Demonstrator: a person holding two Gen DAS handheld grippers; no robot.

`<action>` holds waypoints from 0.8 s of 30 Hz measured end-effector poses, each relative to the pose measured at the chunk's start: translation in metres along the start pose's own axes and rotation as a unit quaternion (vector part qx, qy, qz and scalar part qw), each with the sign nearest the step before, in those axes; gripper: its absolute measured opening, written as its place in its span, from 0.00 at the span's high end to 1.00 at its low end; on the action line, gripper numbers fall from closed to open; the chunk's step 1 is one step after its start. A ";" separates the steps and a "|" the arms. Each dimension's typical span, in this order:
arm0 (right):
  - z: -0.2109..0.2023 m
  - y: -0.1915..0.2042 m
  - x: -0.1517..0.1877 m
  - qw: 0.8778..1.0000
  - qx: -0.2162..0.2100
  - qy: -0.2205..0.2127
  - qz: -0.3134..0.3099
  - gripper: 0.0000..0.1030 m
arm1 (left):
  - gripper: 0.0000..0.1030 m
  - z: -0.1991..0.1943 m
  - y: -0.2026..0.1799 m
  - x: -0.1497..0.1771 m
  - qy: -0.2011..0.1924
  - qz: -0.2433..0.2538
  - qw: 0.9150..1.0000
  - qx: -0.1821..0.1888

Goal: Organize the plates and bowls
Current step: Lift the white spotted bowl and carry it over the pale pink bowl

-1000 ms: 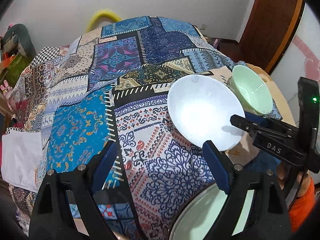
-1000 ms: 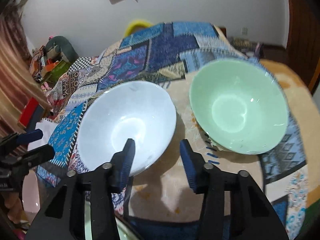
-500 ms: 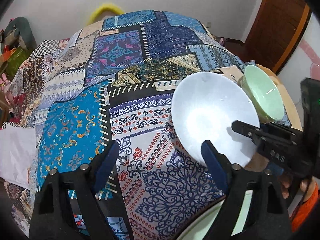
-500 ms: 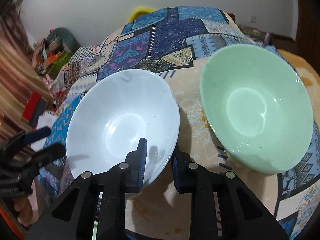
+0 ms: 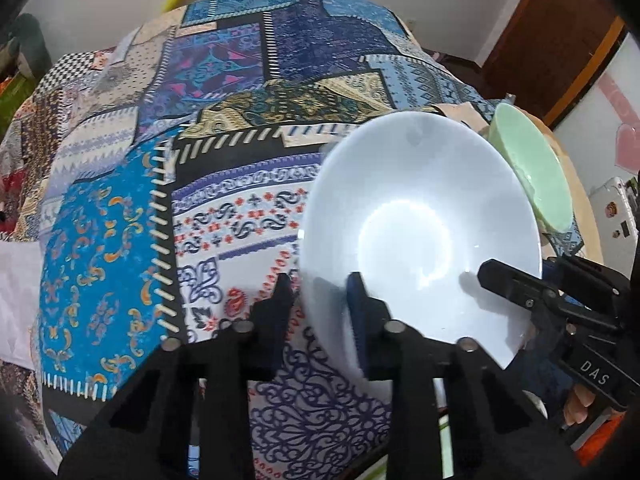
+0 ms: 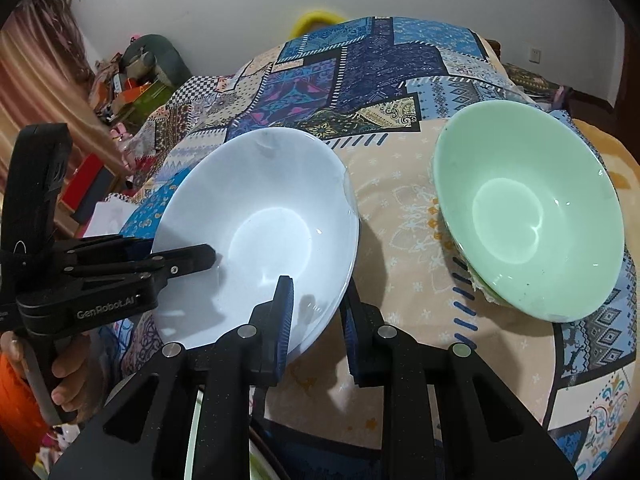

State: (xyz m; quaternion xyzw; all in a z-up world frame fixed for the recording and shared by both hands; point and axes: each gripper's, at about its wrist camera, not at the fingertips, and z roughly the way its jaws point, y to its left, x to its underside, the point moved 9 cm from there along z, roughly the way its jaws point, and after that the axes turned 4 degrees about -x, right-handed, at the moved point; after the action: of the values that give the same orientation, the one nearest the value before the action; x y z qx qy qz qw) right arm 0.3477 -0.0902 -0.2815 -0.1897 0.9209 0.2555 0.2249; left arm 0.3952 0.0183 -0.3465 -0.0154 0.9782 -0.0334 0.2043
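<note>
A white bowl (image 5: pixel 420 232) is tilted and lifted over the patchwork cloth; it also shows in the right wrist view (image 6: pixel 260 232). My left gripper (image 5: pixel 320 304) is shut on its near-left rim and shows in the right wrist view (image 6: pixel 188 260). My right gripper (image 6: pixel 316 308) is shut on its near-right rim and shows in the left wrist view (image 5: pixel 516 284). A pale green bowl (image 6: pixel 524 208) sits on the cloth to the right, apart from the white one; it also shows in the left wrist view (image 5: pixel 536 176).
The patchwork cloth (image 5: pixel 224 128) covers the whole surface. A pale plate rim (image 6: pixel 192 436) lies just below the grippers. Clutter and a curtain (image 6: pixel 36 92) stand at the far left.
Both grippers have closed onto the white bowl's rim, the left having moved right to reach it. The bowl has tilted and come nearer to the cameras.
</note>
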 end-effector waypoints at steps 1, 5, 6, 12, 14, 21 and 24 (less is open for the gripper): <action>0.000 -0.001 0.000 1.000 -0.002 -0.001 0.003 0.79 | 0.84 0.001 -0.003 0.000 0.001 0.003 1.000 0.004; 0.001 -0.002 -0.001 1.000 -0.003 -0.003 0.014 0.79 | 0.84 0.000 -0.006 -0.002 -0.007 0.013 1.000 -0.003; 0.000 -0.002 0.000 1.000 -0.003 -0.003 0.015 0.79 | 0.84 -0.001 -0.006 -0.002 -0.007 0.013 1.000 -0.002; -0.010 0.002 0.002 1.000 -0.005 -0.011 0.018 0.80 | 0.86 -0.018 -0.013 0.006 -0.022 0.028 0.999 -0.010; -0.015 0.004 0.003 1.000 -0.006 -0.015 0.021 0.80 | 0.86 -0.027 -0.017 0.009 -0.029 0.034 0.999 -0.012; -0.037 0.018 0.006 0.999 0.003 -0.032 0.009 0.80 | 0.86 -0.059 -0.021 0.019 -0.052 0.033 0.998 -0.009; -0.045 0.025 0.005 0.999 -0.003 -0.038 0.009 0.80 | 0.86 -0.078 -0.021 0.024 -0.064 0.031 0.997 -0.008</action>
State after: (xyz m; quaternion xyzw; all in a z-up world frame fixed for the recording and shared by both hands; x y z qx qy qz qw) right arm 0.3174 -0.0970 -0.2398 -0.1722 0.9127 0.2674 0.2566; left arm 0.3417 0.0009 -0.2831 0.0114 0.9633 -0.0185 0.2676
